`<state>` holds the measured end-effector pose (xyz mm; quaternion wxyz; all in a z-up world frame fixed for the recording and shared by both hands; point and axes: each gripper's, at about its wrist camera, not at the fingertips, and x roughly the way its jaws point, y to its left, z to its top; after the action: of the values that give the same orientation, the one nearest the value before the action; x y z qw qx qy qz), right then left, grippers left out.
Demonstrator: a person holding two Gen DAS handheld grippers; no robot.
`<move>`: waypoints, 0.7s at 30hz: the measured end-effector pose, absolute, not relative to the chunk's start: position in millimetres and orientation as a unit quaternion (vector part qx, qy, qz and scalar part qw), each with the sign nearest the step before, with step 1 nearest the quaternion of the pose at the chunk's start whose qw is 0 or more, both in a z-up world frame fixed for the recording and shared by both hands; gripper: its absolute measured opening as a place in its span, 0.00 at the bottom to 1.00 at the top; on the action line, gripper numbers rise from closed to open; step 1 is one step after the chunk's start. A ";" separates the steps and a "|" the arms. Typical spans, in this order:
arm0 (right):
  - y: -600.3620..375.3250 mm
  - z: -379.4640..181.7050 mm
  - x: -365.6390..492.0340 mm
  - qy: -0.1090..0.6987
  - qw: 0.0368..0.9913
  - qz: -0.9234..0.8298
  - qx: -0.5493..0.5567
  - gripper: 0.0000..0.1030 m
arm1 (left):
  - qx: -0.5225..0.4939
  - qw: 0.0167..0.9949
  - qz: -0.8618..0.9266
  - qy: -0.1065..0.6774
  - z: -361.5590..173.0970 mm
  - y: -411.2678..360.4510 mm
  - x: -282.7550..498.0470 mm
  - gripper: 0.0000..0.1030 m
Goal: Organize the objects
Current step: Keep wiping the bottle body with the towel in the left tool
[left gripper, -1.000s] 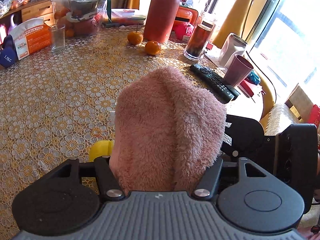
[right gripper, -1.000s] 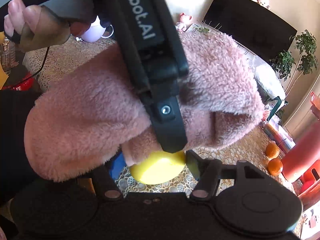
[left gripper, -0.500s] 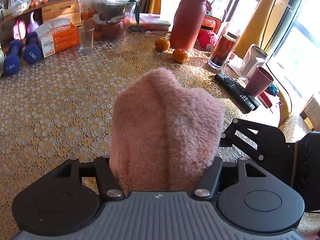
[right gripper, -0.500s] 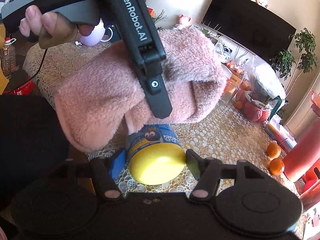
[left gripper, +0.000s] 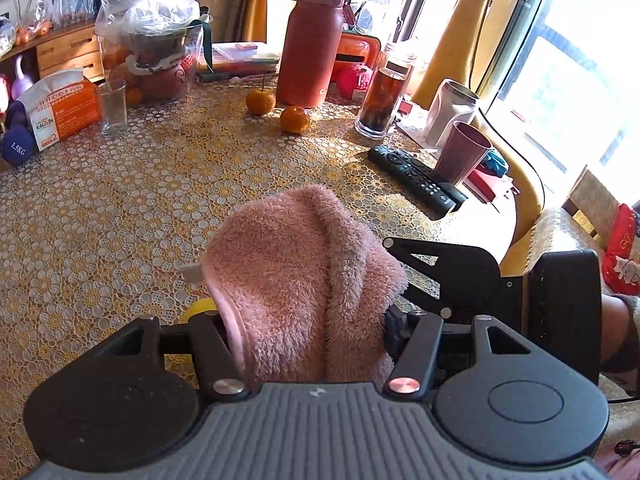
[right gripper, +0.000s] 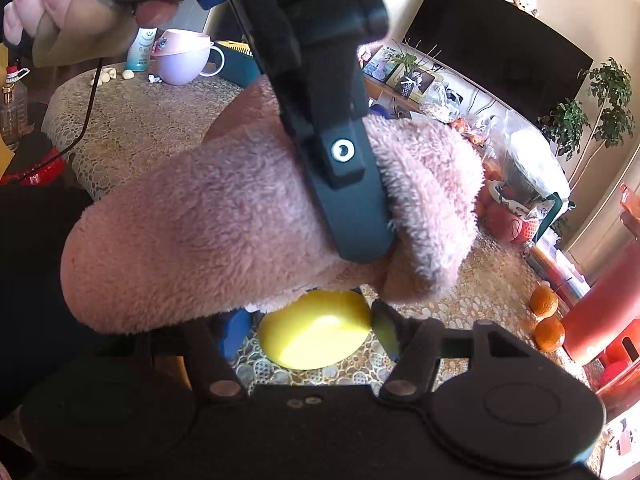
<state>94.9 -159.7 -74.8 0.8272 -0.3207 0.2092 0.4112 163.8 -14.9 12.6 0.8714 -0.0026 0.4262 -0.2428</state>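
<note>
Plush pink towel [left gripper: 296, 280], soft and light, will sag and slip unless pinched mid-bundle, where the left gripper [left gripper: 308, 344] has its jaws clamped on it above the tabletop [left gripper: 120, 200]. Its long axis runs crosswise to those jaws. The right gripper [right gripper: 304, 328] has its jaws around a yellow-lidded jar [right gripper: 316, 334] beneath; whether they press it, I cannot tell.

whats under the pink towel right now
A yellow lid shows below the pink towel, between the right tongs. The container beneath that lid is hidden by the towel, which the left tongs grip.
</note>
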 end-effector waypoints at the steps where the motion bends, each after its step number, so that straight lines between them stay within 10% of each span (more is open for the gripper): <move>1: -160.0 -74.6 94.8 0.209 0.828 0.411 -0.320 0.62 | 0.002 0.874 -0.233 0.426 11.8 -13.7 165.0 0.58; 21: -159.0 -75.8 96.6 0.198 0.831 0.410 -0.320 0.62 | -0.045 0.882 -0.119 0.453 -10.3 61.6 184.9 0.42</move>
<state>96.6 -159.0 -75.8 0.8306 -0.3202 0.1985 0.4102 184.9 61.6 -10.3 0.8824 -0.0448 0.4528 -0.1195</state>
